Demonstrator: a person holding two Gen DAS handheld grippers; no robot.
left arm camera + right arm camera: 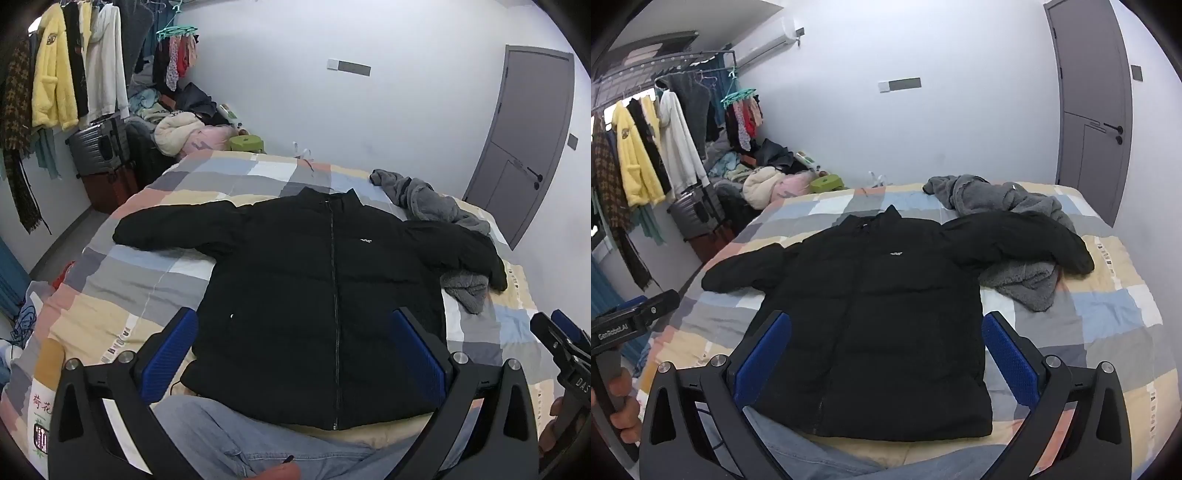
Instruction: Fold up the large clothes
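Note:
A black puffer jacket (314,295) (879,306) lies flat and zipped on the bed, front up, collar at the far end and both sleeves spread out sideways. My left gripper (295,343) hovers above its lower hem, wide open, with nothing between the blue pads (170,354). My right gripper (886,347) hangs over the same lower part of the jacket, also wide open and empty. In the left wrist view the right gripper's body (565,350) shows at the right edge. In the right wrist view the left gripper's body (631,317) shows at the left edge, held by a hand.
A grey fleece garment (436,206) (1008,206) lies crumpled under the jacket's right sleeve. The patchwork bedspread (122,280) (1100,314) covers the bed. My jeans-clad knees (229,435) sit at the near edge. A clothes rack (66,74), suitcases (99,147) and a laundry pile stand at left; a door (1093,110) at right.

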